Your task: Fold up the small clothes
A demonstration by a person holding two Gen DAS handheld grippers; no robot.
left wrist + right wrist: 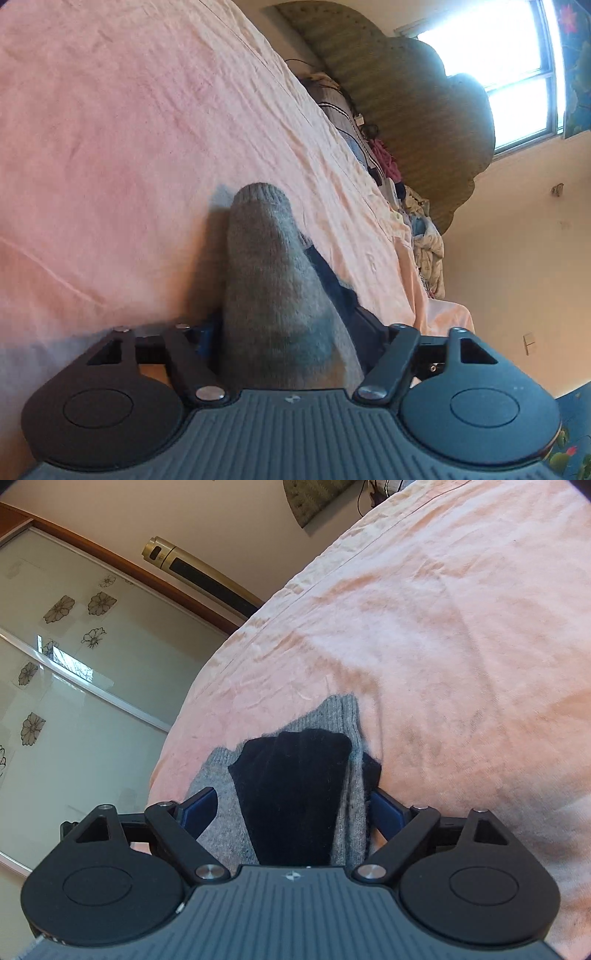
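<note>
A grey knitted sock [273, 280] lies on the pink bedsheet [110, 147] of a bed, and both wrist views look along it from close up. In the left view its rounded end points away from the left gripper [291, 332], with a strip of dark cloth [332, 284] showing along its right edge; the sock fills the gap between the jaws and hides their pads, so I cannot tell whether they press on it or merely stand around it. In the right view the same grey sock [343, 716] has a black sock [295, 794] lying on top of it, and the right gripper [291, 808] straddles both: its blue fingers [197, 806] stand apart on either side of the stack, the left one clear of the cloth and the right one close against its edge, which reads as open jaws with the socks between them, not a grip. As a judgement, the pair looks laid together and stacked, perhaps already doubled over, though the near end is hidden under the gripper bodies, so the fold itself cannot be confirmed. What seems left is to flatten or finish this bundle and set it aside. A heap of other clothes [424, 236] lies at the far edge of the bed by the headboard [406, 110]; whether those belong to the job is unclear.
</note>
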